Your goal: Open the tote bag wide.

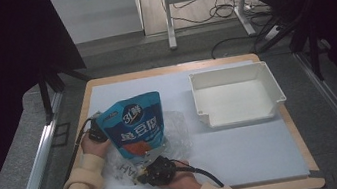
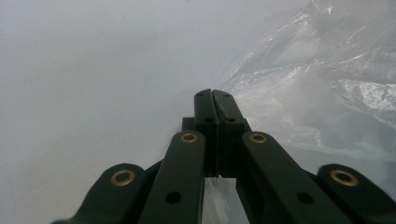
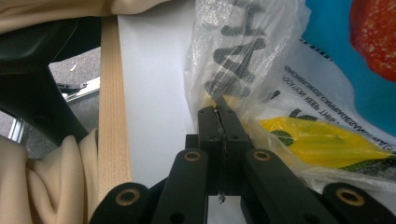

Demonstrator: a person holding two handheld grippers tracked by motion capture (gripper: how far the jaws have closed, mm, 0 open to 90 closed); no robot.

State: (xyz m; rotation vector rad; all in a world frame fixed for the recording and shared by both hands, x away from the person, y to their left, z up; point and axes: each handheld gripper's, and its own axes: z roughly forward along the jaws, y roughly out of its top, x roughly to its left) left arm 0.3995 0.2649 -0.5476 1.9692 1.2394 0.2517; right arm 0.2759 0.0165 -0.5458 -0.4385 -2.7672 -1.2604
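Both your grippers pinch a clear plastic bag (image 1: 172, 134) around a blue pouch (image 1: 135, 124) at the table's (image 1: 246, 153) near-left.

From above, you see the glossy blue pouch standing upright inside the crinkled bag, with a white rectangular tray (image 1: 237, 94) well apart to its right. Your left gripper (image 2: 213, 100) shows its black jaws pressed together, a strip of film caught between them, wrinkled plastic to the right. Your right gripper (image 3: 218, 114) has its jaws closed on the bag's edge near black lettering, beside the pouch's yellow and red print, the table's pale wooden edge and a cream sleeve (image 3: 60, 186).
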